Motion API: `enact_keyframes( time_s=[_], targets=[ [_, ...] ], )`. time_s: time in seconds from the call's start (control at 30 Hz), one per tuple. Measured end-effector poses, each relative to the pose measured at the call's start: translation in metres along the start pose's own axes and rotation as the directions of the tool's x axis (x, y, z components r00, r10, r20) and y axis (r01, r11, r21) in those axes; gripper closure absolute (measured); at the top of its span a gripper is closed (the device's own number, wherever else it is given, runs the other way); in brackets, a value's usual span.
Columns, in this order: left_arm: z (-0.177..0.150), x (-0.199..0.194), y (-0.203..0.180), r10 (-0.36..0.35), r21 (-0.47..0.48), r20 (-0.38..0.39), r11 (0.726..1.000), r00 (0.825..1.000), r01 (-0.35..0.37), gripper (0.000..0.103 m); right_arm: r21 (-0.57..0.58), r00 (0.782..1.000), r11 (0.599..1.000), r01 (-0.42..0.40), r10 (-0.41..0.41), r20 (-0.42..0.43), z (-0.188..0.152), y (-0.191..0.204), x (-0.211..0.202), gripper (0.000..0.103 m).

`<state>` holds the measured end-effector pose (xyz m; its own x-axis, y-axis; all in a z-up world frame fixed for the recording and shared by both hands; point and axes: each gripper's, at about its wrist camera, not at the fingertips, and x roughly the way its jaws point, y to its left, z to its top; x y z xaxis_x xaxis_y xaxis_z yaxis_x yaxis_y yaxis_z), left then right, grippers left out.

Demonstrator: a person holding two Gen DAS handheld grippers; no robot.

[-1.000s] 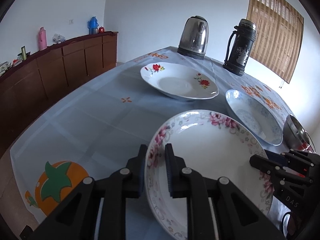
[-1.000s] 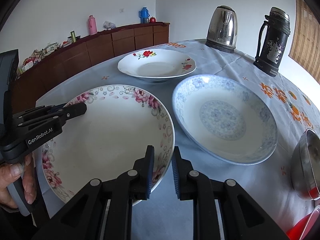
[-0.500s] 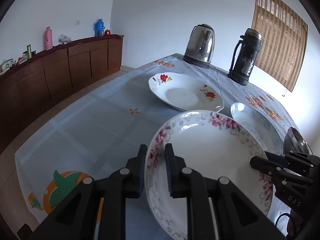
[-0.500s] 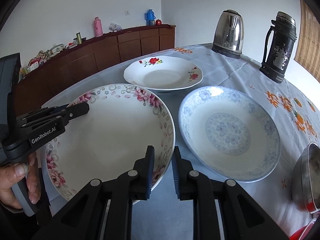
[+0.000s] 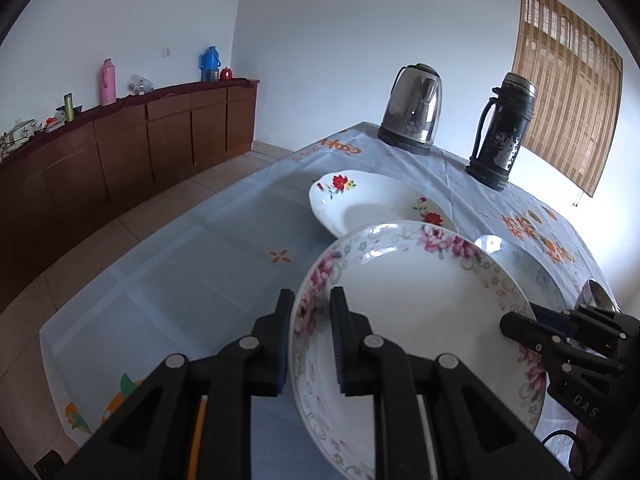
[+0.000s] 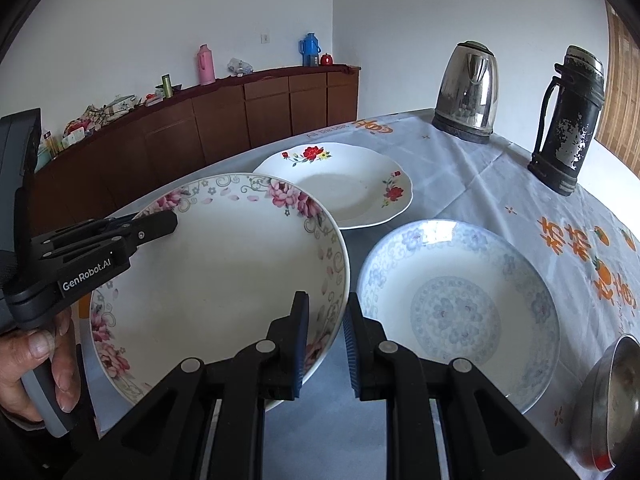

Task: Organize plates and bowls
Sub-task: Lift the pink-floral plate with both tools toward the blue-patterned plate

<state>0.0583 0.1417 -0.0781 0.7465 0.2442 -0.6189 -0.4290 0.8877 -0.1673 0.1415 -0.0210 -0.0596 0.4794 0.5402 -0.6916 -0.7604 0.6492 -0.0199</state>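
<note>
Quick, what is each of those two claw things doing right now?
Left gripper: closed on the pink-flowered plate's rim.
Right gripper: closed on the same plate's opposite rim.

The left wrist camera looks forward and down along its fingers from the pink-flowered plate's left rim, very near; the right wrist camera faces likewise from that plate's right rim. Both views share that plate, the red-flowered plate, kettle, flask and sideboard.

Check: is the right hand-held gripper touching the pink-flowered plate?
Touching. The right wrist view shows the right hand-held gripper clamped across the pink-flowered plate rim.
</note>
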Motion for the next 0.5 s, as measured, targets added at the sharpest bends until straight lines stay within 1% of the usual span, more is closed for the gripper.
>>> enact_keyframes(
  time_s=[0.13,0.27,0.33,0.5],
  targets=[
    [0.002,-0.001,-0.001,0.012,-0.003,0.007,1.000,1.000,-0.012,0.088,0.007,1.000,1.000,-0.002,0.002,0.020,0.000,-0.002,0.000,0.084],
    [0.006,-0.001,-0.003,0.026,0.002,0.014,1.000,1.000,-0.026,0.088,0.023,1.000,1.000,-0.019,0.019,0.021,-0.003,-0.003,0.003,0.084],
    [0.006,0.000,-0.005,0.027,0.004,0.015,1.000,1.000,-0.027,0.088,0.019,1.000,1.000,-0.012,0.011,0.025,-0.006,-0.003,0.003,0.084],
    [0.006,0.004,-0.012,0.026,0.013,0.009,1.000,1.000,-0.026,0.088,0.049,0.999,0.999,-0.005,0.003,0.038,-0.009,-0.009,0.001,0.084]
  ],
)
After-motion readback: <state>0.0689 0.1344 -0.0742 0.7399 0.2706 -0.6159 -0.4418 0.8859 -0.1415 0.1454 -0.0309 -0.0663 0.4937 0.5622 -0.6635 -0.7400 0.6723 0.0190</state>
